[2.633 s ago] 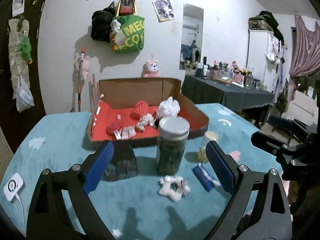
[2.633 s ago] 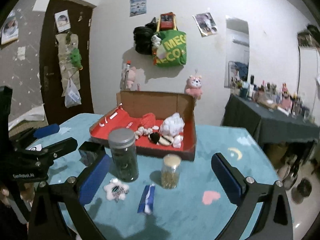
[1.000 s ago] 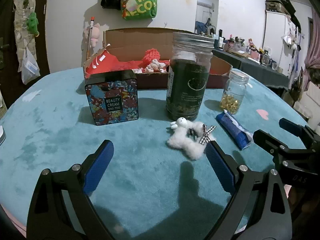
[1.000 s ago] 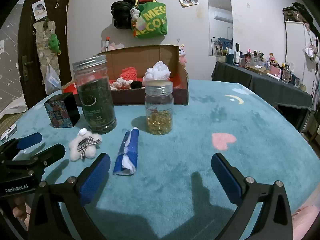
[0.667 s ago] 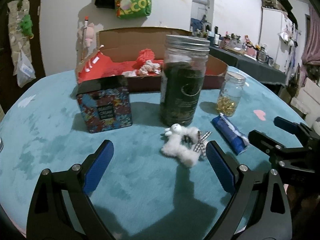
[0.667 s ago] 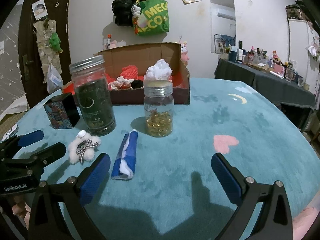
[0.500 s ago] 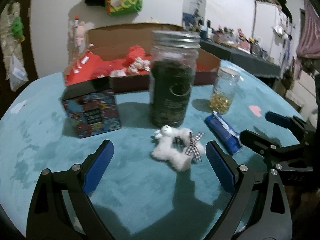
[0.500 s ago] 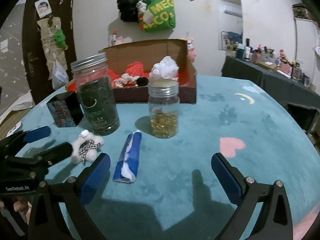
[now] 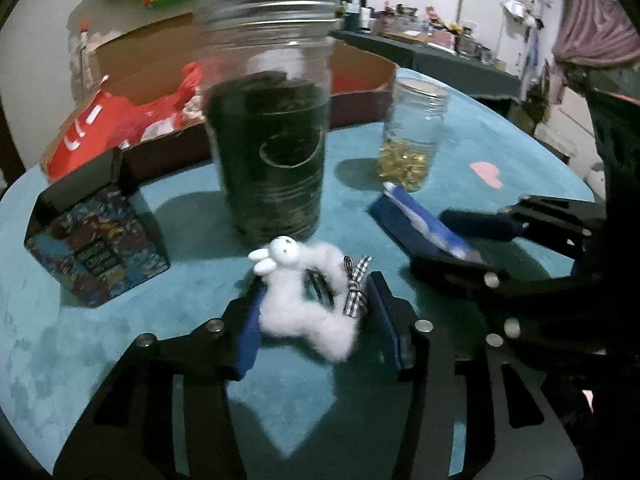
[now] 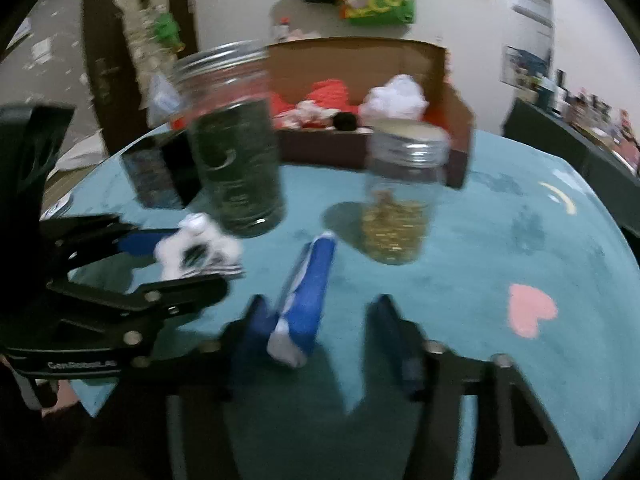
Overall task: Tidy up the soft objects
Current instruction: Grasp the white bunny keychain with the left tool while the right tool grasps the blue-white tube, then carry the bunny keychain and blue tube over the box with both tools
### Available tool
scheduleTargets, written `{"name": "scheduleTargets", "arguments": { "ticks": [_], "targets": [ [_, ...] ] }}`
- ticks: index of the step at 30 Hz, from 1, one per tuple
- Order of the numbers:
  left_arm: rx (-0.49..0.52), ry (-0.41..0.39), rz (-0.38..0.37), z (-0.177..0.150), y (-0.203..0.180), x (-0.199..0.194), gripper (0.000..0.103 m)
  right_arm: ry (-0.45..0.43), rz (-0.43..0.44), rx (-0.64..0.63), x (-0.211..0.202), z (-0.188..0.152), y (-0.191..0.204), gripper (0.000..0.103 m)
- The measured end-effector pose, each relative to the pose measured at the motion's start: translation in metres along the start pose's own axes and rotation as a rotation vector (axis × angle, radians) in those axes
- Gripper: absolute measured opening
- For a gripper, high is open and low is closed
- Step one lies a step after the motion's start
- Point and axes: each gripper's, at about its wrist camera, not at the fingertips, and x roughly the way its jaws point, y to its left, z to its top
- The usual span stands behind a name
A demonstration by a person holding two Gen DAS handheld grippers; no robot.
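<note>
1. Fluffy white and right in our sights — the plush bunny point(image 9: 302, 308) lies on the teal tabletop point(image 9: 120, 360) just in front of the big dark jar point(image 9: 270, 128), and our left claw point(image 9: 316, 320) straddles it, jaws closing, the left pad touching the fur, the right pad beside the checked bow; no clench yet.
2. Over on the other side, our right claw point(image 10: 324, 336) is closing too, with the blue-and-white soft roll point(image 10: 306, 304) between its jaws, hard against the left pad and well clear of the right one — not gripped yet.
3. So we judge this the pick-up step, both hands at once.
4. Next we need both squeezes finished, a clean lift past the small glass jar point(image 10: 400, 200), then a carry to the cardboard box point(image 10: 448, 80) behind, where other soft things lie.
</note>
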Motion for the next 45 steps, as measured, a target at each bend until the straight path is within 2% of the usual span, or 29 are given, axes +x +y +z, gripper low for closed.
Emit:
{"name": "scheduleTargets", "arguments": {
  "ticks": [1, 6, 13, 21, 23, 24, 25, 26, 27, 28, 30, 38, 39, 41, 42, 45],
  "targets": [
    [0.016, -0.002, -0.010, 0.000, -0.001, 0.000, 0.041, -0.007, 0.007, -0.007, 0.000, 0.000, 0.002, 0.023],
    [0.010, -0.024, -0.033, -0.002, -0.001, -0.007, 0.032, -0.032, 0.046, 0.015, -0.007, 0.001, 0.001, 0.020],
    [0.014, -0.036, -0.060, -0.001, -0.002, -0.014, 0.020, -0.052, 0.055, 0.013, -0.014, 0.005, 0.003, 0.019],
    [-0.040, -0.051, -0.100, -0.009, 0.020, -0.033, 0.019, -0.031, 0.105, 0.051, -0.018, 0.001, -0.005, 0.019],
    [-0.040, -0.051, -0.097, -0.014, 0.025, -0.034, 0.023, -0.011, 0.077, 0.040, -0.014, -0.002, -0.005, 0.020],
    [-0.041, -0.054, -0.090, -0.016, 0.026, -0.034, 0.032, -0.005, 0.058, 0.031, -0.012, -0.004, -0.003, 0.022],
    [-0.045, -0.060, -0.079, -0.018, 0.027, -0.034, 0.055, -0.004, 0.033, 0.018, -0.011, -0.005, -0.002, 0.026],
    [-0.043, -0.060, -0.071, -0.019, 0.028, -0.033, 0.067, -0.010, 0.016, 0.006, -0.010, -0.007, 0.000, 0.029],
    [-0.034, -0.049, -0.054, -0.020, 0.028, -0.031, 0.071, -0.015, -0.005, -0.008, -0.010, -0.007, 0.003, 0.035],
    [-0.027, -0.049, -0.028, -0.021, 0.028, -0.031, 0.071, -0.018, -0.022, -0.018, -0.009, -0.008, 0.005, 0.045],
    [-0.010, -0.078, 0.003, -0.022, 0.027, -0.032, 0.071, -0.024, -0.052, -0.037, -0.008, -0.009, 0.007, 0.056],
    [0.049, -0.028, 0.070, -0.020, 0.019, -0.019, 0.071, -0.037, -0.085, -0.042, -0.004, -0.007, 0.006, 0.060],
    [0.058, -0.022, 0.079, -0.021, 0.018, -0.017, 0.070, -0.034, -0.086, -0.044, -0.003, -0.007, 0.006, 0.058],
    [0.083, -0.017, 0.094, -0.022, 0.014, -0.015, 0.059, -0.031, -0.072, -0.051, -0.002, -0.006, 0.007, 0.041],
    [0.092, -0.020, 0.096, -0.022, 0.013, -0.016, 0.053, -0.036, -0.064, -0.053, -0.003, -0.006, 0.008, 0.023],
    [0.115, -0.032, 0.079, -0.025, 0.009, -0.019, 0.050, -0.040, -0.056, -0.064, -0.005, -0.006, 0.010, 0.023]
  ]
}}
